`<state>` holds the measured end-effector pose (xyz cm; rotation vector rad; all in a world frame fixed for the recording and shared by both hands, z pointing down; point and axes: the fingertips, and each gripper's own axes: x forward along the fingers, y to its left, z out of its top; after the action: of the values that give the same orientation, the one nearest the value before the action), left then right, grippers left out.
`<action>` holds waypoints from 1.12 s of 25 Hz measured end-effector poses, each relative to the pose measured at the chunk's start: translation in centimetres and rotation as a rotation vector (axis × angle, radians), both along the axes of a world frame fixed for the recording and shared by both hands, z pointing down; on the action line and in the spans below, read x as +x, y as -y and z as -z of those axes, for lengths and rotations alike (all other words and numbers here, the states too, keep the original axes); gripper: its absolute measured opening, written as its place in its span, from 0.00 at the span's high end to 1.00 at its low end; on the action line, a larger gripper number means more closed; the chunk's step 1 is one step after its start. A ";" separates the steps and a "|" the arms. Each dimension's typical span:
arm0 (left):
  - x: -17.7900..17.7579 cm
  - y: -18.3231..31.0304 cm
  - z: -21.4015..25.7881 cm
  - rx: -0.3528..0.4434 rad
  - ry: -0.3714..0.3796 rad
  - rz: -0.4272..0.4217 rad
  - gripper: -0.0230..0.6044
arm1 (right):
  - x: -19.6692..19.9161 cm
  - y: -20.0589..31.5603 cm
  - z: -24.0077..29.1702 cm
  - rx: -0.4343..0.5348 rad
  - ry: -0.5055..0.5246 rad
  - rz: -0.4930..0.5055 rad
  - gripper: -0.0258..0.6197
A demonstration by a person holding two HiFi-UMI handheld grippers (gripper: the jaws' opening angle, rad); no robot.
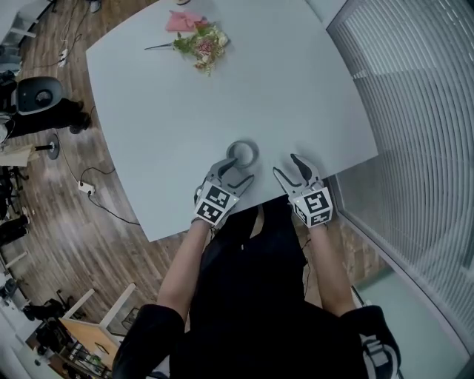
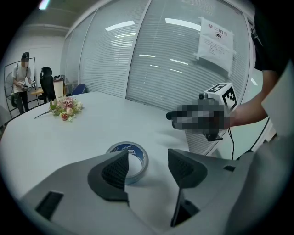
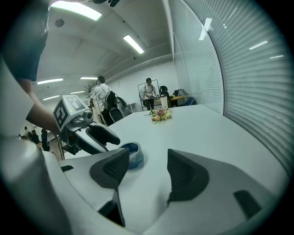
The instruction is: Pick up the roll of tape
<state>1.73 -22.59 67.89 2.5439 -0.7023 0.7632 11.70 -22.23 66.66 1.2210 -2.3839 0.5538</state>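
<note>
Pale counter, roll of tape flat near my edge. My left tongs gape just short of it; right tongs released, empty. An off-centre squeeze could skid it away.

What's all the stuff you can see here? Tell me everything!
table: one, pale grey, middle
roll of tape: one, grey and blue, near table edge, just ahead of the left gripper
flowers: one bunch, pink and green, far end of table
pink thing: one, beside the flowers; can't tell what
blinds: white, right side
floor: brown wood, left side
left gripper: one, grey, open, empty
right gripper: one, grey, open, empty
</note>
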 end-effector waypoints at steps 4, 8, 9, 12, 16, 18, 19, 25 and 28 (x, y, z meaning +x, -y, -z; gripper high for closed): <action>0.6 0.3 -2.2 0.006 0.063 -0.041 0.49 | 0.3 -0.1 -1.1 -0.019 -0.005 -0.002 0.54; 1.3 0.3 -3.0 0.012 0.103 -0.090 0.55 | 0.6 -0.1 -1.5 -0.028 0.000 -0.018 0.54; 1.5 0.2 -3.1 0.011 0.106 -0.099 0.56 | 0.7 -0.1 -1.6 -0.028 0.000 -0.020 0.54; 1.8 0.3 -3.4 0.001 0.099 -0.101 0.59 | 0.9 -0.2 -2.0 -0.032 0.000 -0.024 0.54; 2.1 0.0 -4.0 -0.008 0.114 -0.105 0.60 | 1.2 -0.6 -2.4 -0.039 0.005 -0.030 0.55; 2.2 -0.2 -4.6 -0.005 0.146 -0.127 0.61 | 1.0 -0.7 -2.7 -0.041 0.008 -0.030 0.55; 2.3 -0.4 -5.0 0.002 0.167 -0.142 0.62 | 1.0 -0.7 -2.8 -0.043 0.009 -0.028 0.55; 2.7 -0.7 -5.9 0.029 0.231 -0.170 0.68 | 1.1 -1.4 -3.5 -0.058 0.007 -0.014 0.55; 2.4 -0.1 -6.1 0.027 0.240 -0.156 0.77 | 1.4 -1.6 -3.8 -0.067 0.006 -0.015 0.55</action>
<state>4.17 -22.54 74.02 2.5800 -0.5942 1.1329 13.09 -20.65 70.42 1.2103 -2.3439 0.6375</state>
